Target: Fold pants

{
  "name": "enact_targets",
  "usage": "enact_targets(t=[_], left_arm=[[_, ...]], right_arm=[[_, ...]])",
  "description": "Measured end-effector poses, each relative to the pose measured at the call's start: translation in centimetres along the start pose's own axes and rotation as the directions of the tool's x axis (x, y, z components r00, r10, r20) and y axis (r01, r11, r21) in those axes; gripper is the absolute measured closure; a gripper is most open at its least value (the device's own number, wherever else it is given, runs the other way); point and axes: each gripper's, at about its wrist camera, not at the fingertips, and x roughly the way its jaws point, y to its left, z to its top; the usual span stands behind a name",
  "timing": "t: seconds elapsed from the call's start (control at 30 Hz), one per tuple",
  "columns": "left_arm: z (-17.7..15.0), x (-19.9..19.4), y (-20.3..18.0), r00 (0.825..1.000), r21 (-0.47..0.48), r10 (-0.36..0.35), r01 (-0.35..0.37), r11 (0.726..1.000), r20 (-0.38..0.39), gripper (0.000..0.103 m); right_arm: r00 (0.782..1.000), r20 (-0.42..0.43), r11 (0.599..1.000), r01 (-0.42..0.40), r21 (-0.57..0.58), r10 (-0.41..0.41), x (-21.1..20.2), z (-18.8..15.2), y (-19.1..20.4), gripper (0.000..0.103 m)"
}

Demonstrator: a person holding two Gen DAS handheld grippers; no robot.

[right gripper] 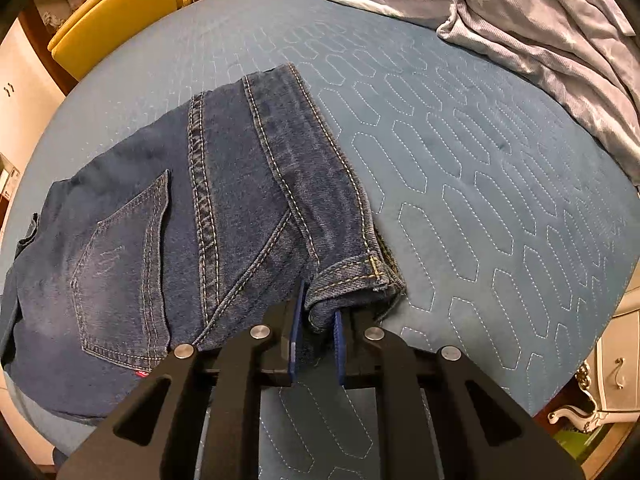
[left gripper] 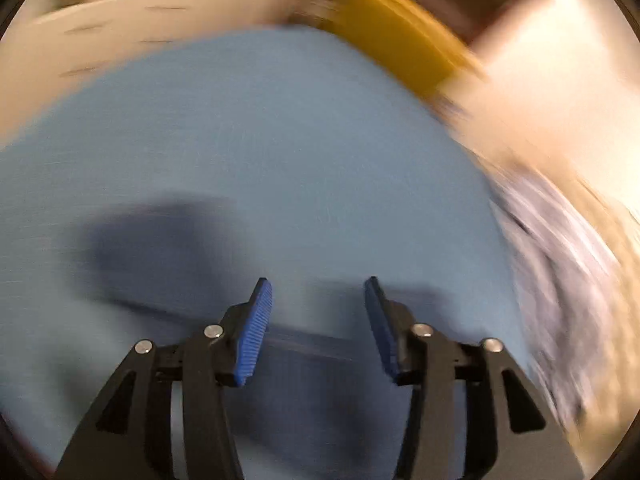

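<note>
Dark blue jeans (right gripper: 224, 208) lie folded on the blue quilted bed cover (right gripper: 480, 184), back pocket up at the left, legs doubled over the seat. My right gripper (right gripper: 318, 312) is shut on the leg hems (right gripper: 352, 280) at the near edge of the fold. The left wrist view is heavily motion-blurred. My left gripper (left gripper: 318, 308) is open and empty above bare blue cover (left gripper: 280, 140); the jeans do not show there.
A crumpled grey star-print duvet (right gripper: 540, 20) lies at the bed's far right, blurred in the left wrist view (left gripper: 560, 272). A yellow chair (right gripper: 112, 12) stands beyond the bed's far left corner. A white ornate cabinet (right gripper: 616, 372) stands at the right.
</note>
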Motion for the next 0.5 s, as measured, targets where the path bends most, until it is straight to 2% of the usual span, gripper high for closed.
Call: enact_targets(t=[0.03, 0.07, 0.13, 0.23, 0.3, 0.4, 0.47, 0.5], left_arm=[[1.1, -0.1, 3.9, 0.999, -0.086, 0.041, -0.04, 0.995, 0.0, 0.059], [1.5, -0.6, 8.6, 0.999, -0.206, 0.038, -0.041, 0.978, -0.017, 0.059], [2.2, -0.9, 13.0, 0.999, -0.311, 0.0, -0.011, 0.95, -0.034, 0.059], [3.4, -0.5, 13.0, 0.998, -0.28, -0.014, -0.004, 0.96, -0.064, 0.056], [3.2, -0.1, 14.4, 0.99, -0.324, 0.049, -0.09, 0.942, -0.132, 0.057], [3.0, 1.0, 14.8, 0.984, -0.399, -0.068, -0.005, 0.917, -0.167, 0.057], [3.5, 1.6, 15.5, 0.987, -0.434, -0.082, 0.012, 0.901, -0.141, 0.057], [3.4, 2.2, 15.8, 0.989, -0.445, -0.066, 0.0, 0.896, -0.132, 0.071]], right_arm=[[1.0, 0.001, 1.0, 0.006, -0.002, -0.006, -0.1, -0.1, 0.1, 0.093], [1.0, 0.001, 1.0, 0.012, -0.005, -0.012, 0.0, -0.1, 0.2, 0.093], [0.999, 0.002, 0.999, 0.032, -0.008, -0.032, 0.1, -0.1, 0.5, 0.092], [0.998, -0.002, 0.998, 0.055, -0.008, -0.055, 0.0, -0.1, 1.1, 0.092], [0.998, -0.005, 0.998, 0.058, -0.005, -0.058, -0.1, -0.1, 1.2, 0.092], [0.999, -0.006, 0.999, 0.049, 0.001, -0.049, -0.2, -0.1, 1.1, 0.092], [0.999, -0.005, 0.998, 0.054, -0.008, -0.054, 0.0, -0.1, 1.2, 0.092], [0.998, -0.006, 0.998, 0.058, -0.012, -0.058, 0.0, 0.0, 1.3, 0.092]])
